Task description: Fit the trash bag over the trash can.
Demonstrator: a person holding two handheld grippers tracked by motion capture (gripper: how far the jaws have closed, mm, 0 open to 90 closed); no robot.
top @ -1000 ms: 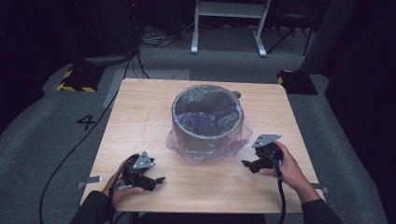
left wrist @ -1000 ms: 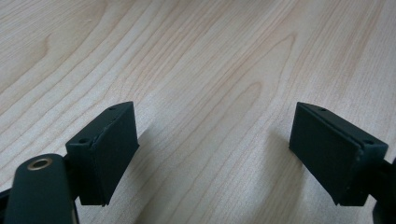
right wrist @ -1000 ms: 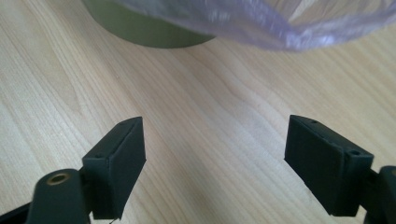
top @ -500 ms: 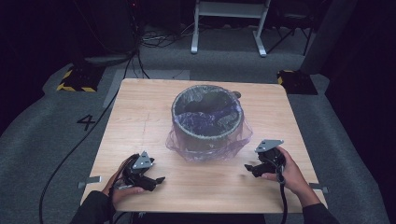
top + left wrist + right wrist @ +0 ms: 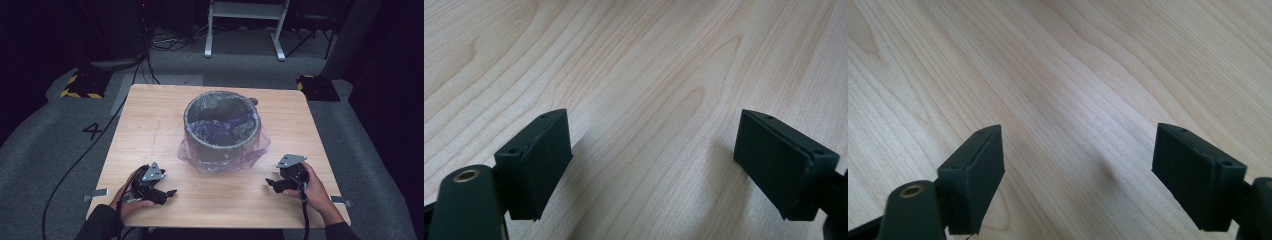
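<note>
The bin [image 5: 221, 131] stood mid-desk, lined with a thin, slippery plastic bag [image 5: 250, 152] draped over its rim; best pinched at that loose skirt. Both the left gripper [image 5: 170, 192] and right gripper [image 5: 269, 182] gaped wide, empty, near the desk [image 5: 150, 125] edge.

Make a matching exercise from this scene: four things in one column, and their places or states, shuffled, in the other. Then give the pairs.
Things:
1. round grey bin
2. clear purplish plastic bag
3. left gripper
4. right gripper

Places or states:
A. near the table's front right edge, jaws open
B. lines the bin and spills out around its base
C. upright at the middle of the light wooden table
D. near the table's front left edge, jaws open

Pairs: 1-C, 2-B, 3-D, 4-A
</note>
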